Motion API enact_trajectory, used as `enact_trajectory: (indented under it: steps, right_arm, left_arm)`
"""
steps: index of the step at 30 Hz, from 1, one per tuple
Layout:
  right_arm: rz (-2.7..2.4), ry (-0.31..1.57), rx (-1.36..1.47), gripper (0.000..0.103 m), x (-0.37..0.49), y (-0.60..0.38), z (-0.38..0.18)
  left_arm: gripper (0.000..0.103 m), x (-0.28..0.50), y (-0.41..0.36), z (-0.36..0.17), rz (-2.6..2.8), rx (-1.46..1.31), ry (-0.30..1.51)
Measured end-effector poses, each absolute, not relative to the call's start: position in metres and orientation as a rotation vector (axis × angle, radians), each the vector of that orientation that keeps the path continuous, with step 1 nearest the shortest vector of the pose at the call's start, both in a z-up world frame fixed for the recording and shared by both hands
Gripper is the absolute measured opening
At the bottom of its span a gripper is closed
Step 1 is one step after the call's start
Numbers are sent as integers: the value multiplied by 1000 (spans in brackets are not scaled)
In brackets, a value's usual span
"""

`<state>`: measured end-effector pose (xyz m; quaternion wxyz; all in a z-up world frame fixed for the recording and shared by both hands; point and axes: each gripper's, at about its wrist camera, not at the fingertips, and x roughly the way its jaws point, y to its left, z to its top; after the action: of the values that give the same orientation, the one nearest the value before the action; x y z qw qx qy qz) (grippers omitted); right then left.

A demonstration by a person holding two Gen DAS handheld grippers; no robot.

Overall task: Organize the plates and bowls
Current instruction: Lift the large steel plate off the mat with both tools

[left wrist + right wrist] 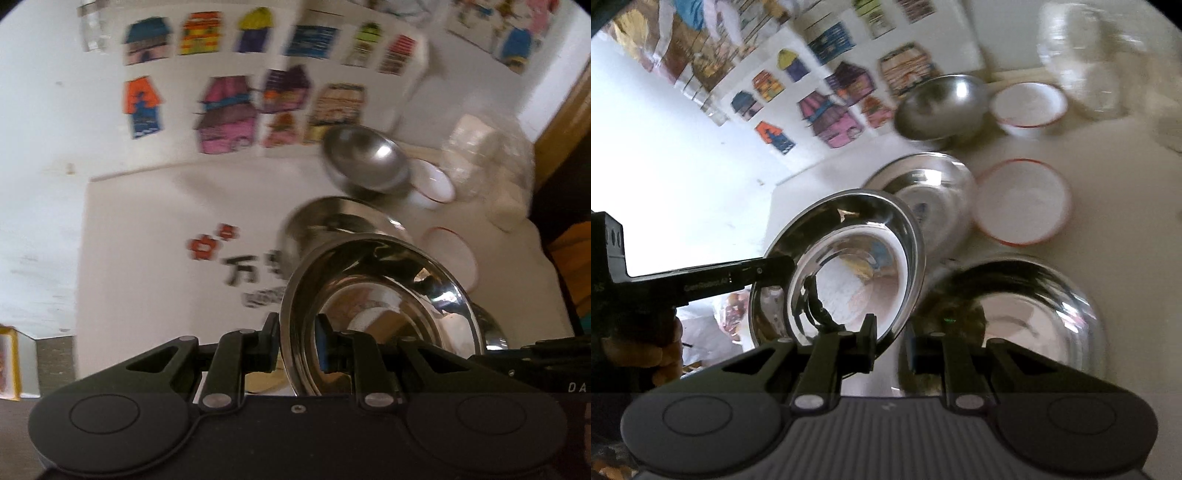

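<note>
Left wrist view shows the steel plate (380,295) we are carrying, lifted clear of the white table (147,229) and tilted on edge. Both tools are clamped on its rim from opposite sides: the left gripper (297,345) nearly shut with the rim between its fingers, the right gripper (890,345) likewise pinching the near edge. We judge this the carrying step. Next we need to bring the plate level over the other steel plate (923,192) lying just beyond it and lower it squarely, both hands together, before letting go. Beyond sit a steel bowl (942,105), a white bowl (1028,105), a white plate (1023,197) and a large steel bowl (1034,306).
</note>
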<state>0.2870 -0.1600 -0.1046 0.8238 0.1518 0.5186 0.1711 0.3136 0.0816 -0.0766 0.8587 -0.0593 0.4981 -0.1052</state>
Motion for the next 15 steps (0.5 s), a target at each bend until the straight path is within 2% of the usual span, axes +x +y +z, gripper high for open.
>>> enact_trajectory:
  steps: [15]
  right_arm:
    - [236,1149,344,19,243,-259,-114]
  left_arm:
    - [21,302,-25,-86,-331,-60,1101]
